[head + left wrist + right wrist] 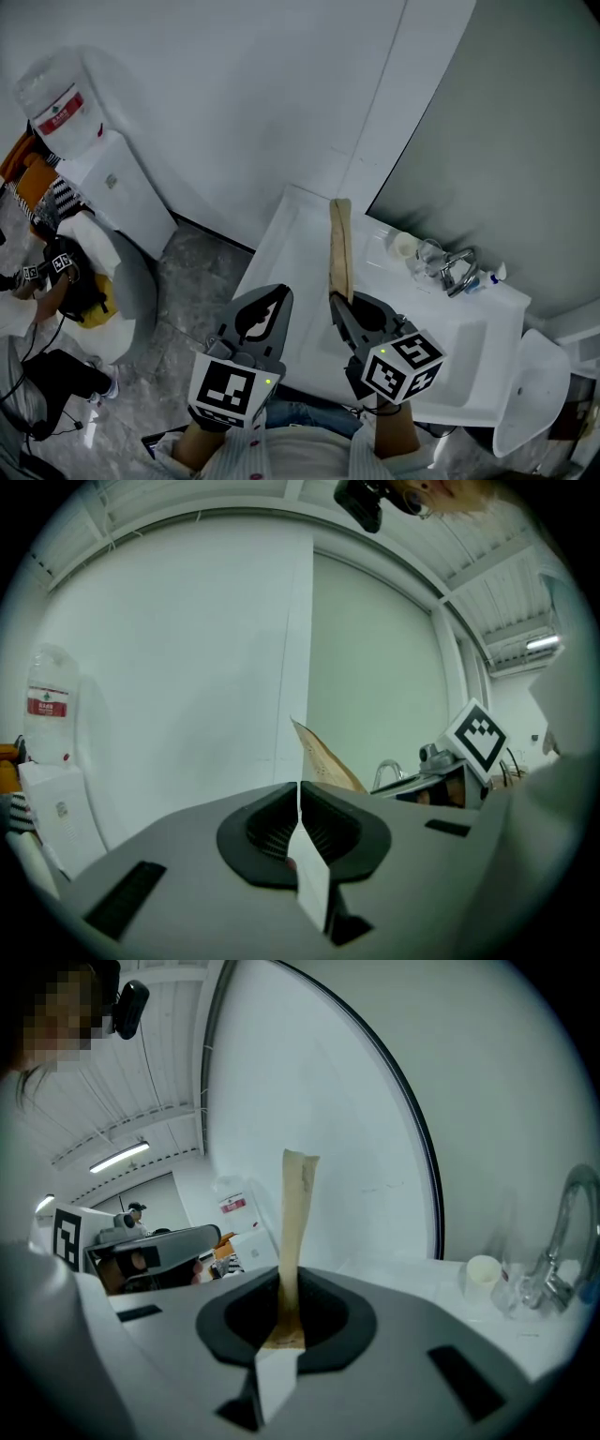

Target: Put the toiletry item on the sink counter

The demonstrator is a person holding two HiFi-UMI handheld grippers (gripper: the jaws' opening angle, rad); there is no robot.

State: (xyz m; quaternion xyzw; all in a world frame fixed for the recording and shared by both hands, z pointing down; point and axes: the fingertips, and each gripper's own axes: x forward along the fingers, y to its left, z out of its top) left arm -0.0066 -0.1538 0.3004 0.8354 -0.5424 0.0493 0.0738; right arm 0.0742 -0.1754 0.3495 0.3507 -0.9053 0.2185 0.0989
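Sink counter bears cup, faucet; right claw grips tan packet; left claw clenched.

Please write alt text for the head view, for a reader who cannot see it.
The right gripper is shut on a long flat tan toiletry item, held pointing over a white sink counter. The left gripper is beside it, shut and empty. A faucet and a cup stand on the counter.
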